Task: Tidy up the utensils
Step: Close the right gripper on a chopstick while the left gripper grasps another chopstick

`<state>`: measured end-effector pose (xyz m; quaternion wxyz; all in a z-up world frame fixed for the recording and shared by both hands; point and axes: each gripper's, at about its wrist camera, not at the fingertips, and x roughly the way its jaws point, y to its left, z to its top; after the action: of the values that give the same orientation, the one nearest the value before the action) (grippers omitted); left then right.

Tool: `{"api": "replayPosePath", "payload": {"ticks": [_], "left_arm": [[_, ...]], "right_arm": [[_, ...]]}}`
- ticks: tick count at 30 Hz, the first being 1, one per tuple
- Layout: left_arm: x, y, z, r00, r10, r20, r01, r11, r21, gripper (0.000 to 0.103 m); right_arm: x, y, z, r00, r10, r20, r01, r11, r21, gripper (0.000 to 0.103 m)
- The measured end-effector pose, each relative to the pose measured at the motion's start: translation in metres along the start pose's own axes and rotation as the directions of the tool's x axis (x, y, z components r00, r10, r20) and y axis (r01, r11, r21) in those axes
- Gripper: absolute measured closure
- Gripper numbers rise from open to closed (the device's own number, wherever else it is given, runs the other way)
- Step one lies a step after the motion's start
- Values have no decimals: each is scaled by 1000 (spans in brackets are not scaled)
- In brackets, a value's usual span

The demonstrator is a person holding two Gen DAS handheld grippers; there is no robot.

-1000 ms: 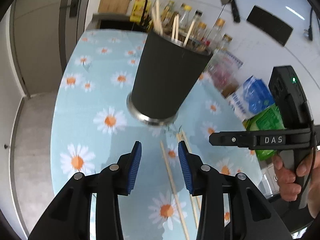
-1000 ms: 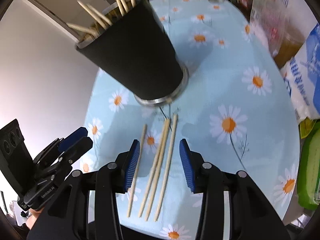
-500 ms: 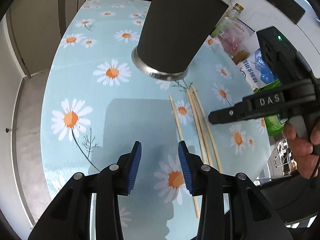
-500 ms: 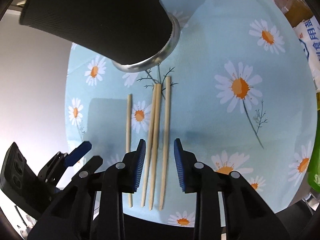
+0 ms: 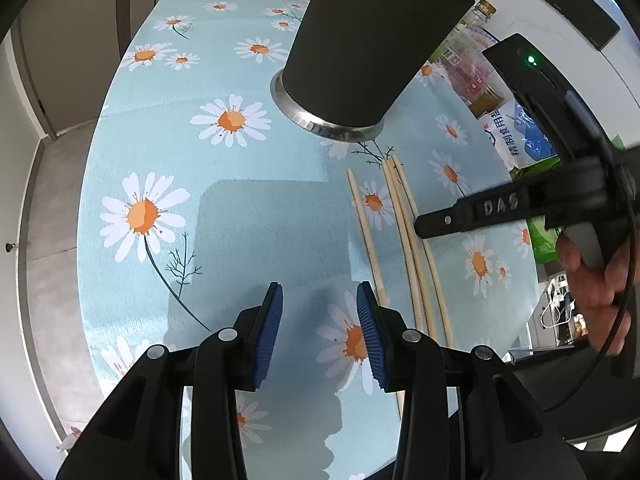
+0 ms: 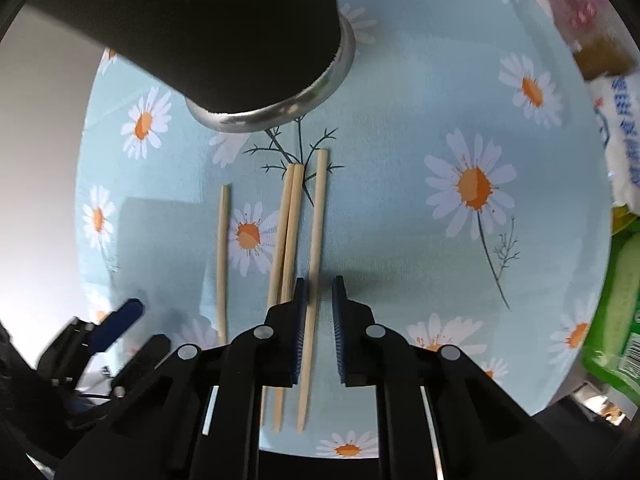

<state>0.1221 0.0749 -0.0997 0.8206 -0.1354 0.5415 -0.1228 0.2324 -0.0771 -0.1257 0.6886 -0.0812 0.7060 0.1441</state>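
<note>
Wooden chopsticks [image 6: 290, 236] lie beside the black cup [image 6: 224, 28]; right tool [image 6: 317, 300], closing, straddles one unpinched, left tool [image 5: 319, 320] gapes empty.

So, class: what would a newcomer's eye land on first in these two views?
Probably the tall black holder on its silver base, looming over the daisy tablecloth. Next, four wooden chopsticks lying roughly parallel just in front of it. The right gripper has been closing astride the rightmost chopstick, not yet clamping it; the left gripper hangs open nearby.
</note>
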Motion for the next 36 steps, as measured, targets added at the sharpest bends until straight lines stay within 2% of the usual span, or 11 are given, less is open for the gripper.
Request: {"api": "replayPosePath", "payload": {"ticks": [3, 6, 10, 12, 18, 22, 30, 36], "left_arm": [[1, 0, 2, 1000, -4, -3, 4, 1000, 4, 66], [2, -1, 3, 1000, -7, -11, 7, 1000, 0, 66], [1, -6, 5, 1000, -1, -19, 1, 1000, 12, 66], [1, -9, 6, 1000, 2, -22, -2, 1000, 20, 66], [4, -25, 12, 999, 32, -39, -30, 998, 60, 66], [13, -35, 17, 997, 58, -57, -54, 997, 62, 66], [30, -40, 27, 991, 78, -109, -80, 997, -18, 66], [39, -50, 36, 981, 138, -133, -143, 990, -23, 68]], "right_arm": [[-1, 7, -4, 999, -45, 30, 45, 999, -3, 95], [-2, 9, -3, 999, -35, 33, 34, 999, 15, 97], [-2, -5, -2, 999, 22, 23, -23, 998, 50, 97], [-14, -29, -3, 997, 63, 37, -66, 995, 78, 97], [-37, -52, -9, 988, 129, 89, -137, 986, 91, 97], [-55, -75, -13, 974, 192, 118, -203, 975, 91, 97], [-78, -113, -26, 937, 321, 135, -329, 943, 41, 97], [-75, -112, -26, 913, 386, 136, -391, 920, 15, 97]]}}
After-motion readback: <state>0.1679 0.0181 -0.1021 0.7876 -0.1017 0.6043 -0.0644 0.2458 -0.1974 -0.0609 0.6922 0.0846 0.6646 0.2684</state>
